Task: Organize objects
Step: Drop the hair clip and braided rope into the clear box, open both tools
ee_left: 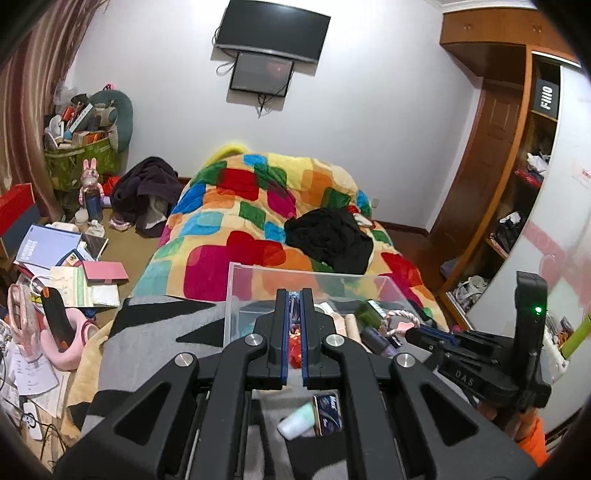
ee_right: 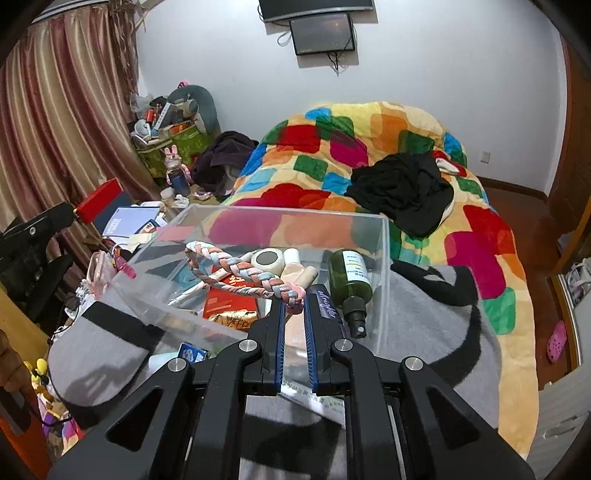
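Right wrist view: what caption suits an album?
Shut hand-held gripper above a clear box holding a braided band and green bottle.

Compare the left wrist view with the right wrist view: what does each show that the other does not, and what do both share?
Only the left wrist view shows the open wooden wardrobe, the right gripper seen from the side, and a pale tube and blue packet lying on the grey blanket outside the box.

Only the right wrist view shows the braided band and green spray bottle clearly inside the box, plus a pink slipper on the floor.

Both share the clear plastic box, the colourful quilt and the wall screens.
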`<state>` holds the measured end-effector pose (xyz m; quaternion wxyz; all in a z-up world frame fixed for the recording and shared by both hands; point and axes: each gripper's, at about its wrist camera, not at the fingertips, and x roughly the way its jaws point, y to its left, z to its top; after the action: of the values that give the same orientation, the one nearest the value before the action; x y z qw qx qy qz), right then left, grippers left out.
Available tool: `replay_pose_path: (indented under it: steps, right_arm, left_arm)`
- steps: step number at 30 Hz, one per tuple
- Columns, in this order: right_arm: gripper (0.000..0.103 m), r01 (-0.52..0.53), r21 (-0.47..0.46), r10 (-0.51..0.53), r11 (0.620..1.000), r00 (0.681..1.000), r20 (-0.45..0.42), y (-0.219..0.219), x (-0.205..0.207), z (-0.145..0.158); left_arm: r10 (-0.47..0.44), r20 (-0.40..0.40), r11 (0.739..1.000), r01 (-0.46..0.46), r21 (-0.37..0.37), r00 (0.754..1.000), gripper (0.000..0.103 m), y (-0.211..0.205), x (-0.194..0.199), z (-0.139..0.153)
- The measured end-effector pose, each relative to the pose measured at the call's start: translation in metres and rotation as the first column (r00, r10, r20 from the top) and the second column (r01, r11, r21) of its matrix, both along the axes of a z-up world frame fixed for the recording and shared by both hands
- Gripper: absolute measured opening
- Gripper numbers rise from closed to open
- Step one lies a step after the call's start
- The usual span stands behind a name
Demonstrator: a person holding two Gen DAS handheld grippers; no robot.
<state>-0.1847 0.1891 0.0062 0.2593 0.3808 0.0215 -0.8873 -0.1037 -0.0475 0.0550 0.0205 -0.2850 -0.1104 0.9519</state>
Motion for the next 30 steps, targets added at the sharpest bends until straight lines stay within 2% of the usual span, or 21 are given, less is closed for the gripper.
replay_pose_path:
  steps: [5,11,19,24,26,30]
  right_arm:
    - [0.009,-0.036,0.037,0.034,0.999,0.999,0.034,-0.012,-0.005,-0.013]
    - [0.010,-0.063,0.050,0.062,0.997,0.998,0.034,-0.014,-0.004,-0.011]
    - [0.018,-0.100,0.058,0.100,0.993,0.995,0.008,-0.010,0.010,-0.004]
    - [0.033,-0.118,0.068,0.120,0.991,0.992,-0.026,0.001,0.027,0.002]
    - [0.040,-0.125,0.086,0.129,0.988,0.991,-0.039,0.007,0.035,0.002]
    - [0.048,-0.135,0.133,0.142,0.982,0.989,-0.051,0.020,0.047,-0.004]
  left_arm:
    - [-0.001,0.088,1.000,-0.001,0.020,0.996,0.004,-0.004,-0.025,-0.025]
    - [-0.034,0.154,0.999,0.029,0.035,0.987,0.004,-0.003,-0.031,-0.047]
    - [-0.086,0.156,0.996,0.084,0.015,0.984,0.005,0.010,-0.016,-0.044]
    - [-0.118,0.158,0.993,0.120,-0.005,0.980,0.012,0.016,-0.002,-0.042]
    - [-0.130,0.171,0.991,0.134,-0.014,0.977,0.022,0.019,0.004,-0.046]
    - [-0.150,0.211,0.986,0.163,-0.045,0.966,0.034,0.026,0.012,-0.059]
